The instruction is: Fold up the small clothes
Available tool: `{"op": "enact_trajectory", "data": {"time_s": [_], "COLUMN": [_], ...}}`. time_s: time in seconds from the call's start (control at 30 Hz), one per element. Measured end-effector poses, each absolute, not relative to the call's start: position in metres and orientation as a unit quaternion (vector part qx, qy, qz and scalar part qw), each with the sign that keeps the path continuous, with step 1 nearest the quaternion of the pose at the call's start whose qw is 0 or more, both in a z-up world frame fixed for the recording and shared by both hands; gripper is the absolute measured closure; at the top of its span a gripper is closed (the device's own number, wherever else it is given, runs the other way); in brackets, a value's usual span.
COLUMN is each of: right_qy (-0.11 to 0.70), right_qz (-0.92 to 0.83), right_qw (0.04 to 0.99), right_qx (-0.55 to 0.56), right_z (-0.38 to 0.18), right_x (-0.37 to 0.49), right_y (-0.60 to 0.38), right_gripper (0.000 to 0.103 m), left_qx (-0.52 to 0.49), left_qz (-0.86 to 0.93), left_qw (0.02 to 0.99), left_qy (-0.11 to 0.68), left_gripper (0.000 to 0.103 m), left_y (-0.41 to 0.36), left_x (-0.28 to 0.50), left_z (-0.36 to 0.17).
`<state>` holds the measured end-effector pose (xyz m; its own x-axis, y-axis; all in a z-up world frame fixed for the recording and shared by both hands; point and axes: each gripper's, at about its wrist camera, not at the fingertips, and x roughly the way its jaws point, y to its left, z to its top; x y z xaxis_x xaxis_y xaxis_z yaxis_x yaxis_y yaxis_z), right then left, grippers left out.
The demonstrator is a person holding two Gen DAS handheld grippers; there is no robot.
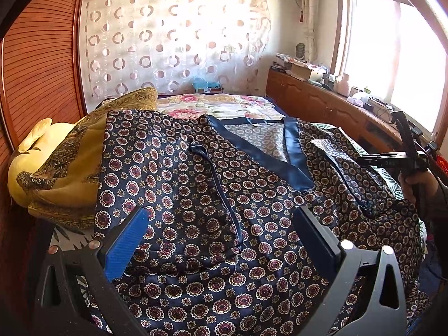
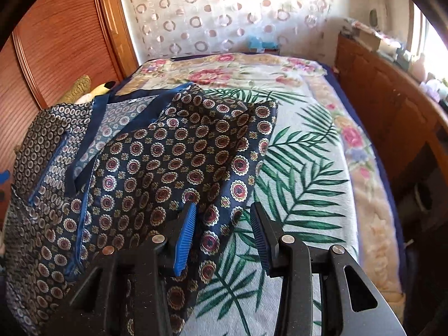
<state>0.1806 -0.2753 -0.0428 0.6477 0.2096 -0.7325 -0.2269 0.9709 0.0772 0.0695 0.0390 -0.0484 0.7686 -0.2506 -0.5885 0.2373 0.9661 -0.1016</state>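
The bed (image 2: 316, 168) fills most of both views, covered by a pale sheet printed with green palm fronds and, farther back, pink roses; a slatted wooden wardrobe (image 1: 36, 64) stands along its left side, a low wooden cabinet (image 1: 316, 98) runs along its right side under a bright window (image 1: 392, 56), and a sheer curtain with ring patterns (image 1: 173, 36) hangs on the wall at the far end. The navy patterned garment (image 1: 196, 196), satin-like with red and cream medallions and plain blue trim at the neckline, lies spread across the near part of the bed, front up, the paler inner side showing in the open V of the neck; in the right wrist view its right edge (image 2: 246, 140) rests on the palm-frond sheet, partly folded over itself. A mustard paisley cloth (image 1: 70, 173) lies bunched just beside the garment on the left, over a pale yellow cushion (image 1: 33, 145). The left claw (image 1: 221, 229) hangs over the garment's middle with its blue-padded fingers spread wide, nothing between them; the right claw (image 2: 224, 221) sits at the garment's right hem, fingers also apart, a point of the fabric lying between them but not pinched; from the left wrist view it (image 1: 397, 156) shows at the far right, held in a hand (image 1: 417, 182).
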Motion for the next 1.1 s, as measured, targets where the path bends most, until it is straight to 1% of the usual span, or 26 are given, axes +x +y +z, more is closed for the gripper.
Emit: {"op": "enact_trajectory", "data": {"time_s": [0.03,0.07,0.1,0.2,0.3,0.4,0.47,0.63,0.7,0.73,0.77,0.8,0.83,0.97,1.03,1.1], "right_qy": [0.402,0.401,0.397,0.392,0.377,0.366,0.374,0.375,0.375,0.376,0.380,0.384,0.388,0.396,0.398,0.396], "right_qz": [0.125,0.128,0.131,0.120,0.095,0.064,0.053,0.045,0.044,0.047,0.049,0.050,0.051,0.045,0.042,0.040], "right_qw": [0.907,0.907,0.908,0.911,0.921,0.928,0.926,0.926,0.926,0.925,0.924,0.922,0.920,0.916,0.916,0.916], "right_qx": [-0.011,-0.013,-0.018,-0.036,-0.034,-0.009,0.003,0.001,-0.010,-0.013,-0.017,-0.022,-0.030,-0.041,-0.041,-0.042], "right_z": [-0.042,-0.042,-0.041,-0.041,-0.039,-0.034,-0.034,-0.034,-0.036,-0.037,-0.039,-0.039,-0.042,-0.047,-0.050,-0.053], "right_x": [0.180,0.180,0.179,0.173,0.173,0.173,0.174,0.174,0.178,0.180,0.183,0.187,0.191,0.201,0.204,0.205], "right_y": [-0.274,-0.273,-0.271,-0.275,-0.284,-0.301,-0.309,-0.313,-0.307,-0.305,-0.302,-0.300,-0.298,-0.297,-0.296,-0.293], "right_gripper": [0.076,0.080,0.091,0.099,0.100,0.100,0.100,0.099,0.096,0.093,0.089,0.079,0.075,0.075,0.075,0.075], "left_qx": [-0.010,-0.010,-0.010,-0.009,-0.008,-0.010,-0.014,-0.013,-0.013,-0.013,-0.011,-0.009,-0.007,-0.007,-0.003,0.000], "left_qz": [-0.129,-0.129,-0.129,-0.128,-0.127,-0.123,-0.120,-0.109,-0.105,-0.102,-0.098,-0.095,-0.091,-0.085,-0.078,-0.072], "left_qw": [0.940,0.940,0.940,0.940,0.940,0.941,0.941,0.943,0.944,0.944,0.944,0.945,0.945,0.947,0.947,0.945], "left_qy": [0.315,0.316,0.316,0.317,0.317,0.316,0.317,0.315,0.314,0.313,0.314,0.314,0.314,0.310,0.311,0.318], "left_gripper": [0.000,0.000,0.000,0.000,0.000,0.000,0.000,0.000,0.000,0.000,0.000,0.000,0.000,0.001,0.006,0.021], "left_y": [0.039,0.040,0.040,0.041,0.042,0.044,0.047,0.055,0.060,0.063,0.066,0.068,0.072,0.087,0.096,0.103], "left_x": [0.070,0.070,0.069,0.070,0.070,0.072,0.073,0.079,0.083,0.086,0.089,0.092,0.096,0.106,0.114,0.123], "left_z": [-0.049,-0.049,-0.050,-0.049,-0.049,-0.049,-0.049,-0.047,-0.045,-0.044,-0.043,-0.042,-0.040,-0.036,-0.033,-0.031]}}
